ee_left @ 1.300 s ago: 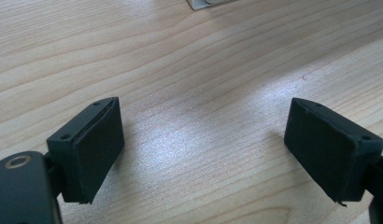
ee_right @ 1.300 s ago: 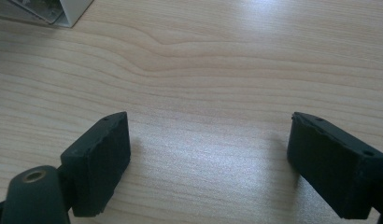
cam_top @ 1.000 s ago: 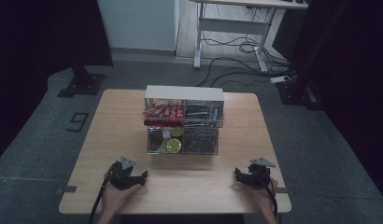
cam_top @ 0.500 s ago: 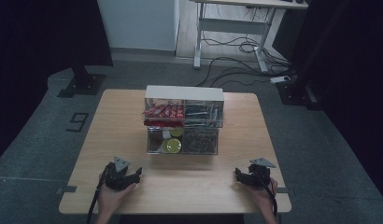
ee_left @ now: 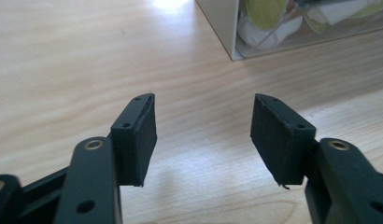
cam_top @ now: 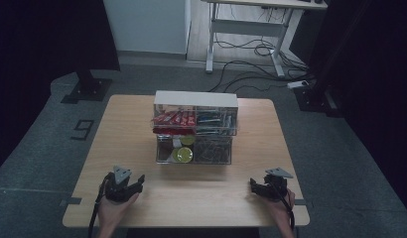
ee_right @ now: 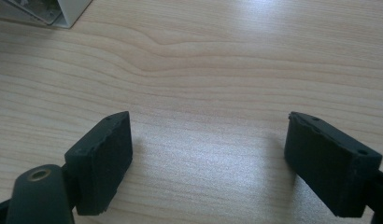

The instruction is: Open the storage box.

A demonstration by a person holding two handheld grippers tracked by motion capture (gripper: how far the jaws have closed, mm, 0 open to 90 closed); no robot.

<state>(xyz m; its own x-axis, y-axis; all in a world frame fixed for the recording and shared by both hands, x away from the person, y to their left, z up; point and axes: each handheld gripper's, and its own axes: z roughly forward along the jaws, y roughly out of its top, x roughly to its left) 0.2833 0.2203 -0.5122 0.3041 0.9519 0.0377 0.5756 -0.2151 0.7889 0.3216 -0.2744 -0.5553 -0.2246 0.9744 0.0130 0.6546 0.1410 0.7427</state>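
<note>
Both tongs hover empty over the desk (cam_top: 142,129) — left tongs (ee_left: 203,135) just narrowing, right tongs (ee_right: 208,154) wide — and a careless reach could shove the clear drawer organizer (cam_top: 194,130).

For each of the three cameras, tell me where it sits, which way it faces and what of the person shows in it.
High view: above the person's side, facing forward and down on the table; forearms, left hand-held gripper and right hand-held gripper show.
Left gripper view: rides the left hand-held gripper, looking along its open, empty jaws, which have just been closing, toward the clear drawer box.
Right gripper view: rides the right hand-held gripper, facing bare tabletop.
Shared: the clear drawer box appears in the high and left gripper views.
</note>
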